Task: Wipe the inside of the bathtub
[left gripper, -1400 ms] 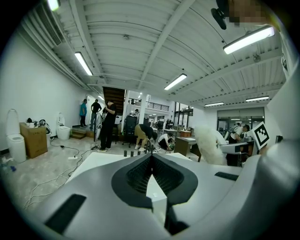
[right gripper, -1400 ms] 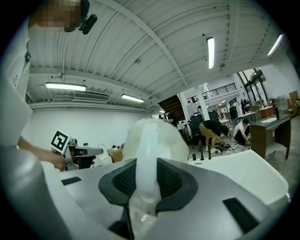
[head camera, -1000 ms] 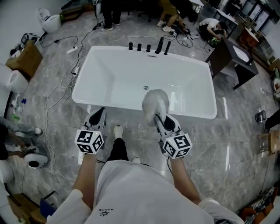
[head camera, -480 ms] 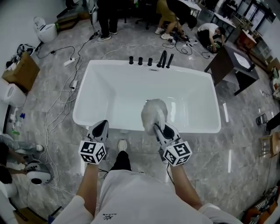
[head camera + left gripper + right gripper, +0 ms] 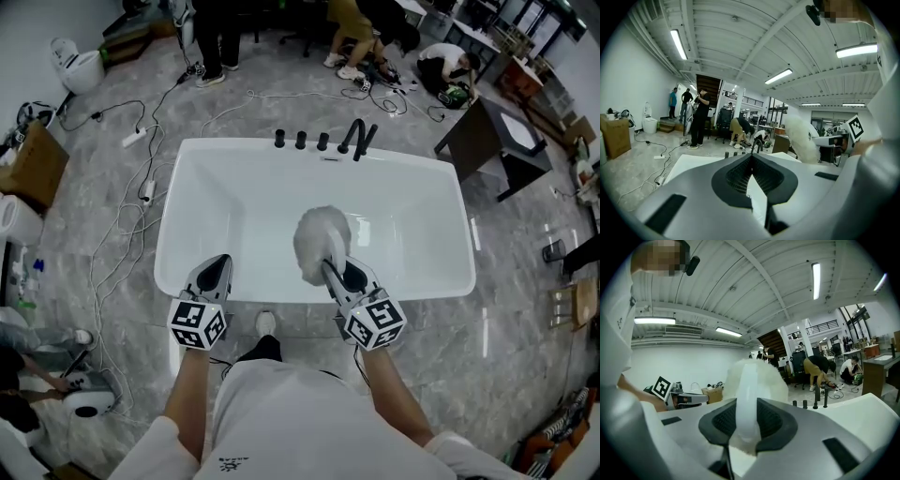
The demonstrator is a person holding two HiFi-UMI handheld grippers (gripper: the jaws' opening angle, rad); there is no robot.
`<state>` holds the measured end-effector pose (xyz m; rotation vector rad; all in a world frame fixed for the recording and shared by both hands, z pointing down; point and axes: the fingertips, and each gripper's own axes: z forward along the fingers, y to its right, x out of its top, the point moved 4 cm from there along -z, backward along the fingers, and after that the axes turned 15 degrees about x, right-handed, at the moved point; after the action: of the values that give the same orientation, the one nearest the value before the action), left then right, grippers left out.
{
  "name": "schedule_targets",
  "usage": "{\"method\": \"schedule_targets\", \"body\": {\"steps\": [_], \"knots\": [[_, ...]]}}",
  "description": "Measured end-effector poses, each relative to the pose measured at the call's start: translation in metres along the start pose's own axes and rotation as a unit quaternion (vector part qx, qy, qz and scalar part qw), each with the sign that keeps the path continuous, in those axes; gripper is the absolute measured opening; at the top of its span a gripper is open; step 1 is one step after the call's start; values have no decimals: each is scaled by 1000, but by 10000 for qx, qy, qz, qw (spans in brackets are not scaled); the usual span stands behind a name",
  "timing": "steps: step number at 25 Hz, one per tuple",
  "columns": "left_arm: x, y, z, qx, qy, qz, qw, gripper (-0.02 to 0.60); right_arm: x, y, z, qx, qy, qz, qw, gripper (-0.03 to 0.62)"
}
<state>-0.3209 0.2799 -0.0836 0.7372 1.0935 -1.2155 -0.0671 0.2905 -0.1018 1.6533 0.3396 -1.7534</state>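
The white bathtub [image 5: 412, 220] lies straight ahead, its black taps [image 5: 323, 141] on the far rim. My right gripper [image 5: 332, 270] is shut on the white handle [image 5: 749, 394] of a fluffy white brush [image 5: 322, 242]. The brush head hangs over the tub's near inside, above the bottom. My left gripper [image 5: 217, 264] is at the near rim, left of the brush, its jaws shut with nothing between them. In the left gripper view the shut left gripper [image 5: 751, 158] points over the tub, and the brush [image 5: 801, 138] shows at the right.
Cables [image 5: 122, 216] trail over the marble floor left of the tub. A cardboard box [image 5: 33, 164] and a toilet [image 5: 75, 61] stand at the far left. A dark table [image 5: 487, 141] is at the back right. People [image 5: 361, 23] stand and crouch beyond the tub.
The view has moved closer to the tub. Both grippers now reach the near rim, and the brush head is farther over the tub's inside.
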Motion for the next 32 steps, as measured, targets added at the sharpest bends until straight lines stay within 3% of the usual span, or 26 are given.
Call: {"method": "schedule_targets", "body": {"steps": [6,14,20,24,32], "knots": [[7,-34,48,-241,-175,-80,9995,11,3,25,57,-102,-438,-64,9990,98],[1,-73,101,-396,-430,-108,9982,11,12,52,106,-229,-428,194,9986,98],[7,-72,117,-260,-333,-186,9989,11,11,65,122,-73,-506,199,9985,98],[15,-65,116,-80,-215,-285,9993,11,9,72,138,249,-578,97,9980,98],[1,-48,114,682,-390,-330,9964,11,-3,101,163,986,-730,54,9924,98]]}}
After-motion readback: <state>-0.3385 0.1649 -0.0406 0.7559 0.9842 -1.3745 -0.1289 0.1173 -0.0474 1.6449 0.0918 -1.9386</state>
